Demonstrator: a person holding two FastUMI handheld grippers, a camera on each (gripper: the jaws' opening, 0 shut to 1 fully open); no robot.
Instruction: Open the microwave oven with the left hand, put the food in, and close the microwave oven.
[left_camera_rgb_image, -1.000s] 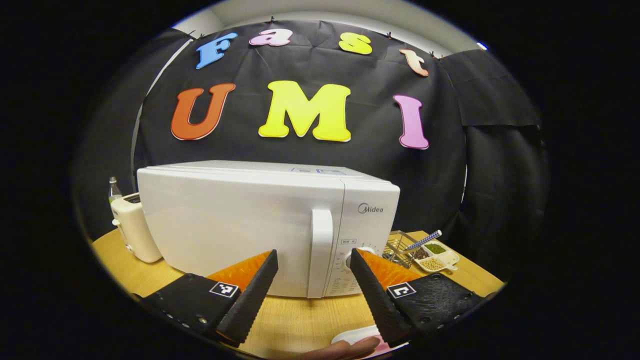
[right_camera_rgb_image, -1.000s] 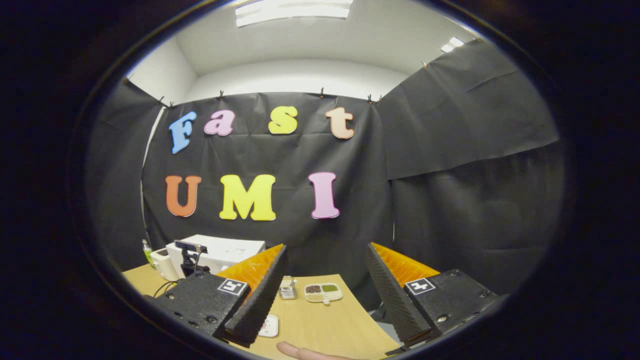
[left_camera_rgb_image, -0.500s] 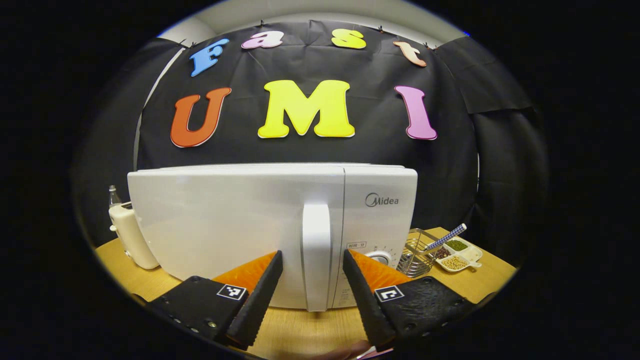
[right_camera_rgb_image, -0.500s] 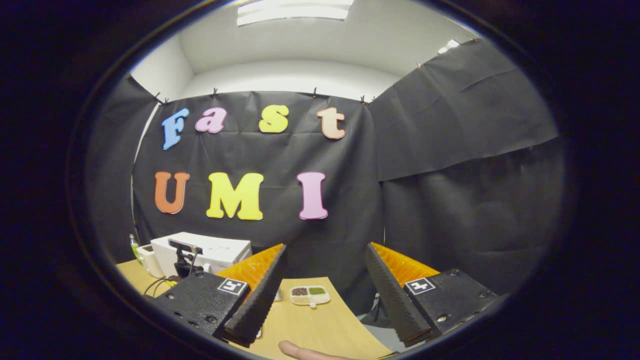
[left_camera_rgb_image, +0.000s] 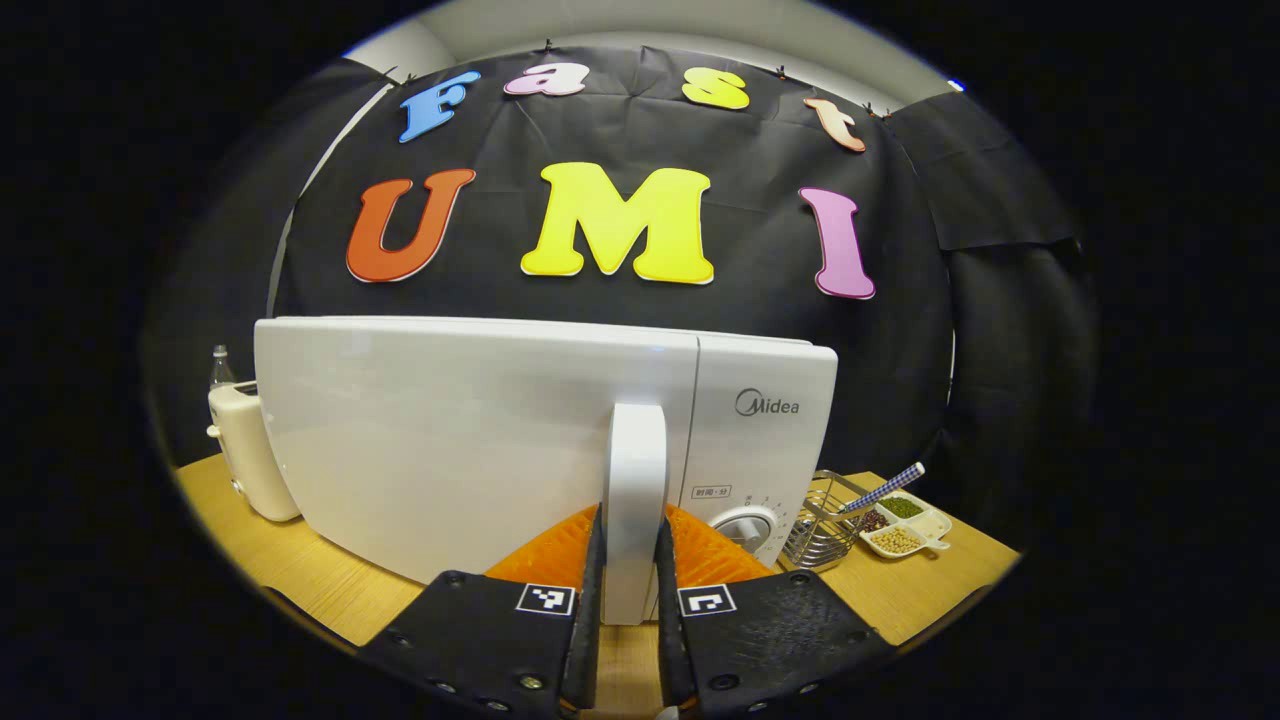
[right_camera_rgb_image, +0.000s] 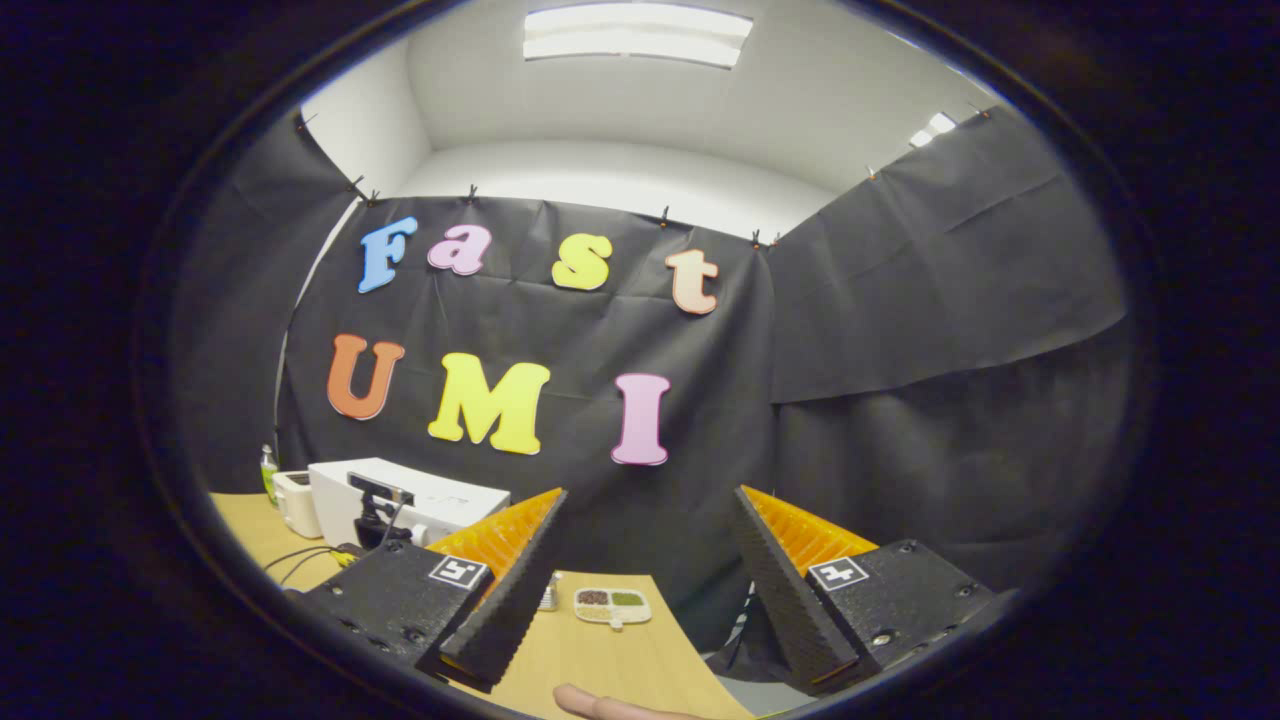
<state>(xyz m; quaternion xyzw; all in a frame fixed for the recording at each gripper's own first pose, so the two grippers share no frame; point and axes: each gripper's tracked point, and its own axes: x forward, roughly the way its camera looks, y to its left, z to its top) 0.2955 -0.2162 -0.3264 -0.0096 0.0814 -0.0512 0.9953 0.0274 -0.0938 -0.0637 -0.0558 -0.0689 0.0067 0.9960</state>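
Two fingers of the left gripper (left_camera_rgb_image: 628, 610) press on either side of the handle (left_camera_rgb_image: 636, 500), a white upright bar on the door of the microwave (left_camera_rgb_image: 470, 440). The microwave is a white, glossy box with its door shut; the door takes up most of the front, and a narrow control panel with a round knob (left_camera_rgb_image: 742, 527) lies to the right of the handle. It stands on a wooden table (left_camera_rgb_image: 290, 580), in the middle, close in front of the gripper. To its left stands a cream toaster (left_camera_rgb_image: 240, 450); to its right a wire basket (left_camera_rgb_image: 822, 520) and, just beyond, a white dish (left_camera_rgb_image: 905, 525) divided into compartments of beans. In the right gripper view, the right gripper (right_camera_rgb_image: 645, 590) is held with its fingers wide apart, gripping nothing, above the table's near edge. The microwave lies far off to its left, and the dish sits on the table between its fingers.
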